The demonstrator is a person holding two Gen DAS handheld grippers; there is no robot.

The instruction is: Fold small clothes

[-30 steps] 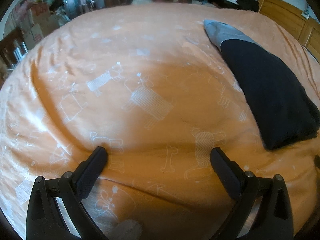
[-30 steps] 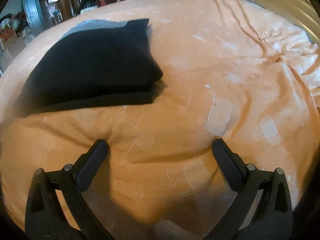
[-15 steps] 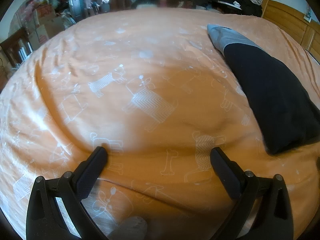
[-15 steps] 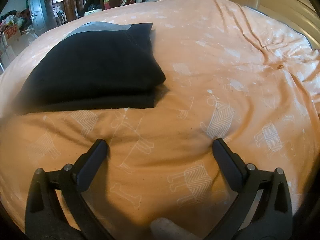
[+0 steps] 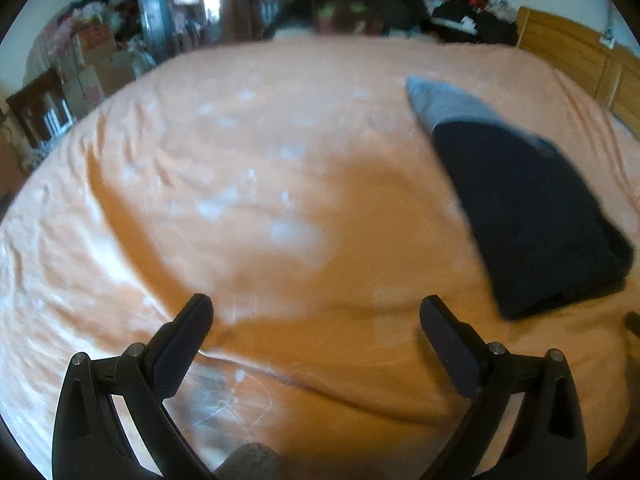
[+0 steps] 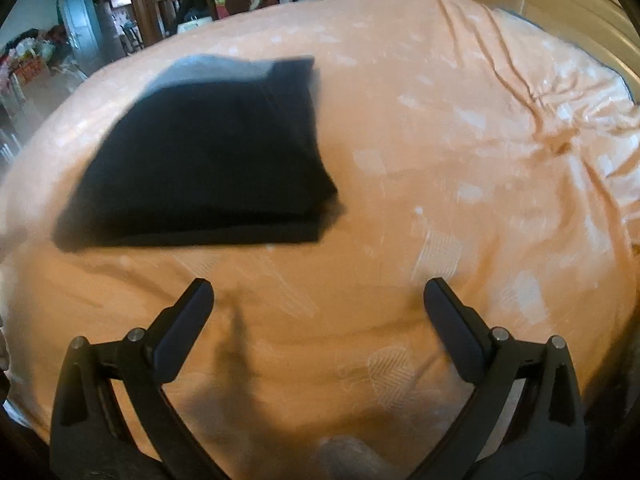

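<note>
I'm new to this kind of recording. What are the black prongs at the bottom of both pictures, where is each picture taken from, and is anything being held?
There is no robot here. A person holds a hand-operated gripper in each hand, and a wide-angle camera on each one looks forward along its two prongs. One picture comes from the left gripper, the other from the right gripper. Both sets of jaws stand wide apart with only bedding between them, so nothing is held. The surface is a bed with an orange cover printed with pale animal shapes. On it lies one dark folded garment with a grey band at its far end; the left camera shows the same garment off to its right. Both pictures are somewhat blurred. Clutter and furniture fill the background.
</note>
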